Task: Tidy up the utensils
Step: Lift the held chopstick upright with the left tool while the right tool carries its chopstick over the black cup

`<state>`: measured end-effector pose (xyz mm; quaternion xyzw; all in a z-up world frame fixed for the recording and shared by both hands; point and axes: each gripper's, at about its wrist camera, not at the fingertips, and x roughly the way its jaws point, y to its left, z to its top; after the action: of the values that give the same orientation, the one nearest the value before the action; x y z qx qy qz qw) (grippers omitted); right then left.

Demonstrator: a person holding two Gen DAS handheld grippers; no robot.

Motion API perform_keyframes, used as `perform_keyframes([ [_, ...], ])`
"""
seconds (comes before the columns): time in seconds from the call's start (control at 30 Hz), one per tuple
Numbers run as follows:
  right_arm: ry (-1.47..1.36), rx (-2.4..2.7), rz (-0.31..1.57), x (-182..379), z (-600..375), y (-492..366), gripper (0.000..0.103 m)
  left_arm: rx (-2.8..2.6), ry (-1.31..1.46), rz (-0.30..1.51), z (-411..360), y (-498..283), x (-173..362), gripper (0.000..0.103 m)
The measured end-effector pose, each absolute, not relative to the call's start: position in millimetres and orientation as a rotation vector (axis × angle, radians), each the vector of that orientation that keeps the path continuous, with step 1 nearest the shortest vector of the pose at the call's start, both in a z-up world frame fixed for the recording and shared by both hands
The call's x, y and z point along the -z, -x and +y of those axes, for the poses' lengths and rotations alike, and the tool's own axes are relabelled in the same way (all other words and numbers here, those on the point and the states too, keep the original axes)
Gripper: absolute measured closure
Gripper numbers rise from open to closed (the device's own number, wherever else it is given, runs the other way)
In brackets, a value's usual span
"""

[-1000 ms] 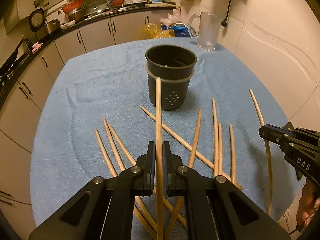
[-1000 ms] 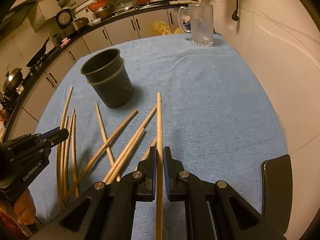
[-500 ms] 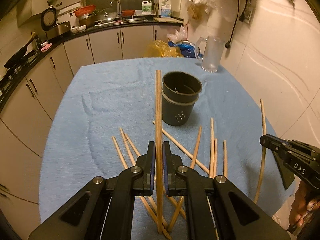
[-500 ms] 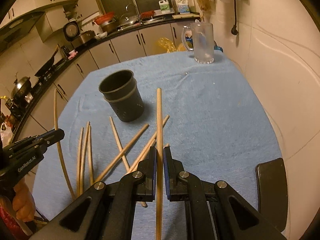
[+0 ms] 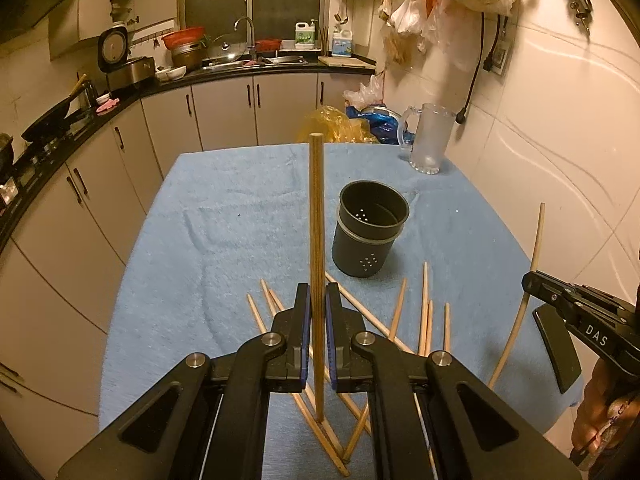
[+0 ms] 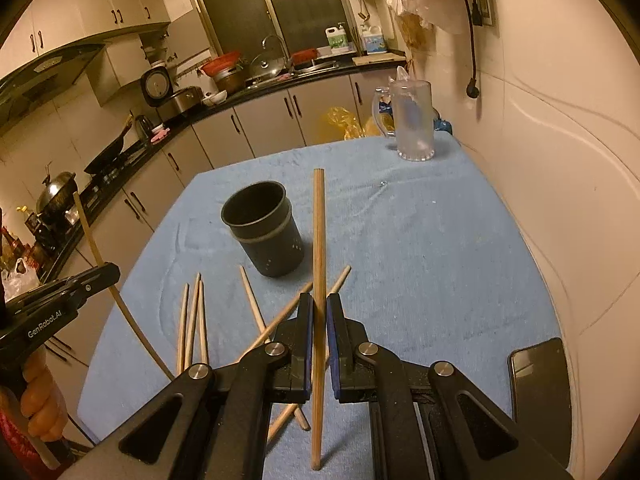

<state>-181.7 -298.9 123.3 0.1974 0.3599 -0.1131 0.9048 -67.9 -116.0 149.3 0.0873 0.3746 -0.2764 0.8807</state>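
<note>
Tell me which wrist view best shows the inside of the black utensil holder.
The left wrist view: the black utensil holder opens toward that camera, showing its drain holes and no chopsticks inside. The right wrist view shows only its dark mouth and outer wall.

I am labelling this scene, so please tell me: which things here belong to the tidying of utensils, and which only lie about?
For the job: left gripper with its chopstick; right gripper with its chopstick; loose chopsticks; holder.

Lying about: jug; phone; blue cloth; bags.
</note>
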Motion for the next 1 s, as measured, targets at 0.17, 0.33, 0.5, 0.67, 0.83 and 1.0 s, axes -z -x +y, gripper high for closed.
perform_keyframes([
  [0.17,-0.411,0.237,0.722,-130.3,-301.3,180.8,0.096,0.572,-0.178,0.774,-114.9,66.1,-155.4,0.096],
  [0.33,-0.413,0.24,0.701,-137.1,-305.9,179.3,0.096,0.575,-0.176,0.76,-115.2,64.8,-164.4,0.096],
  [0.5,-0.419,0.238,0.687,-144.4,-309.8,174.6,0.096,0.575,-0.178,0.752,-118.1,64.2,-171.2,0.096],
  [0.67,-0.429,0.225,0.665,-155.9,-313.6,168.3,0.096,0.577,-0.188,0.737,-124.1,63.1,-181.4,0.096],
  [0.83,-0.461,0.213,0.646,-167.0,-320.7,155.2,0.096,0.591,-0.183,0.721,-131.6,57.2,-197.7,0.096],
  [1.0,-0.48,0.21,0.621,-180.4,-327.3,137.8,0.096,0.609,-0.168,0.713,-139.5,46.4,-214.8,0.096],
])
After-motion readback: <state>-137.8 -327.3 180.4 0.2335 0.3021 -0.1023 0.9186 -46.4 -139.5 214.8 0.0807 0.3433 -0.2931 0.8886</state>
